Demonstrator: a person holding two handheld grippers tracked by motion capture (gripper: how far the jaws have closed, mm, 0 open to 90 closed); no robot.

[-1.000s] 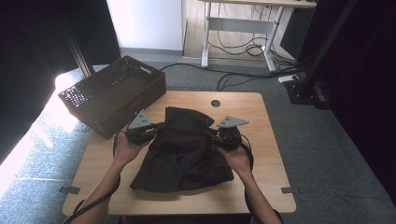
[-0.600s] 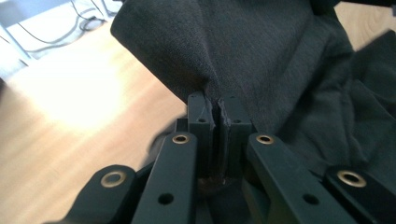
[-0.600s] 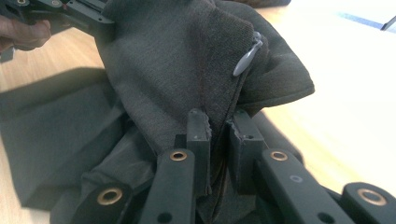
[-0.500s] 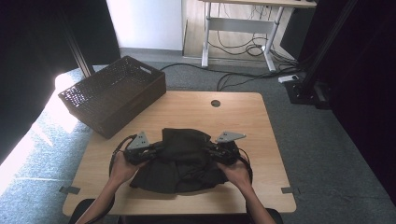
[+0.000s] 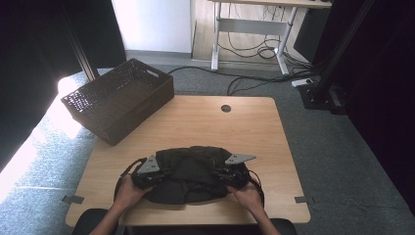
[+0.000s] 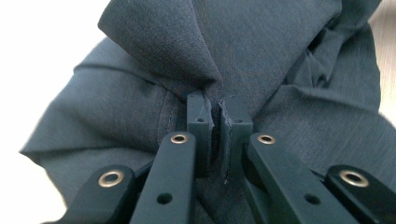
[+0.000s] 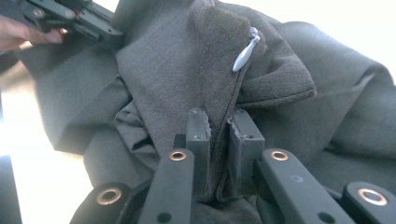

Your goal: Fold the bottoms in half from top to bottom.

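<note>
Fingers of both grippers pinch a dark, crumpled garment [image 5: 188, 172] with a zipper pull [image 7: 244, 52].

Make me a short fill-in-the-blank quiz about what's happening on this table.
1. Both grippers are pinching a dark ____.
2. The left gripper and right gripper each have their jaws ____ on the garment.
3. The basket sits at the table's far ____ corner.

Missing words: garment; shut; left
</note>
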